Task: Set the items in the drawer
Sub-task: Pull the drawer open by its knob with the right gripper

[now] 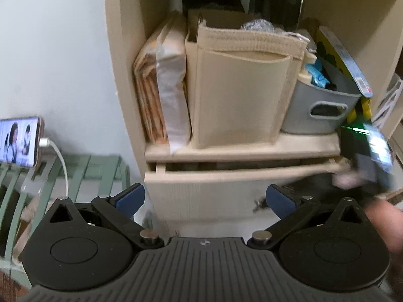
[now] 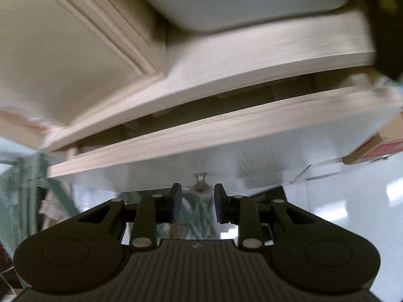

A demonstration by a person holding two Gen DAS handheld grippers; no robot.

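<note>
Only partly visible: blurred drawer (image 2: 191, 141) interior.

Pretty even indoor light, nothing harsh. Fisheye bends the shelf (image 1: 241, 148) edges hard in both views. Right wrist view is smeared with motion blur, with glare patches on the floor (image 2: 352, 201). Right side of the left view blurs too.

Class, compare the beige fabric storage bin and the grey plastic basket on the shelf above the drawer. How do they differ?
The beige fabric storage bin is tall and soft-sided with a stitched front pocket; the grey plastic basket is low and rigid with a cut-out handle. The bin stands in the middle, the basket to its right. Both sit on the same shelf and hold items.
</note>
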